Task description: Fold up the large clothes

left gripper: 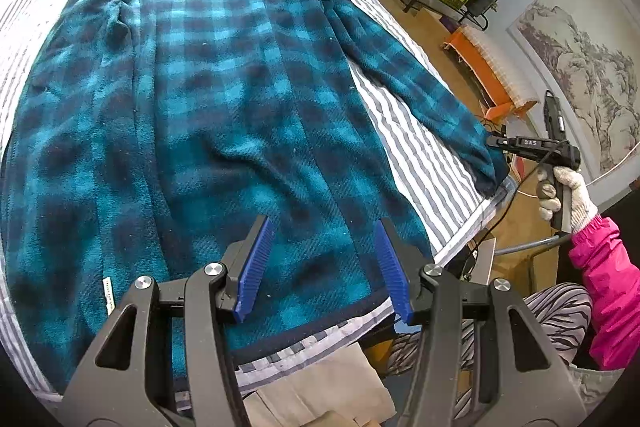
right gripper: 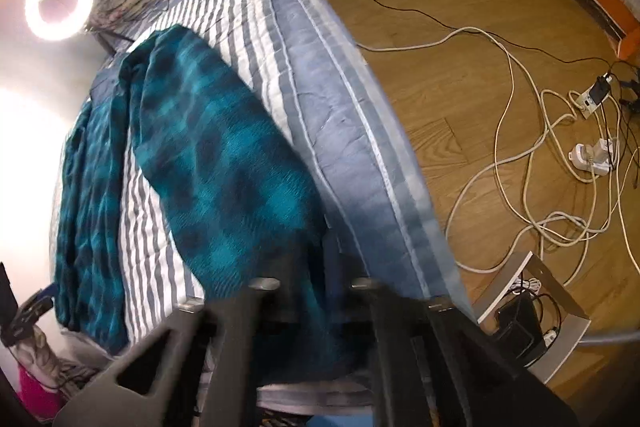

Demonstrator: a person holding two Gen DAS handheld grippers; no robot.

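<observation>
Left wrist view is showing the teal plaid robe [left gripper: 224, 107] lying flat and spread on the striped bed [left gripper: 404, 131], its right sleeve [left gripper: 420, 95] still stretched out toward the bed edge, so folding is barely beginning. The left gripper [left gripper: 324, 267] is hovering over the hem with jaws apart, holding nothing. The right gripper [right gripper: 316, 307] is angling steeply down at the sleeve's cuff, its jaws closed, apparently pinching the fabric, in a gloved hand [left gripper: 564, 195].
</observation>
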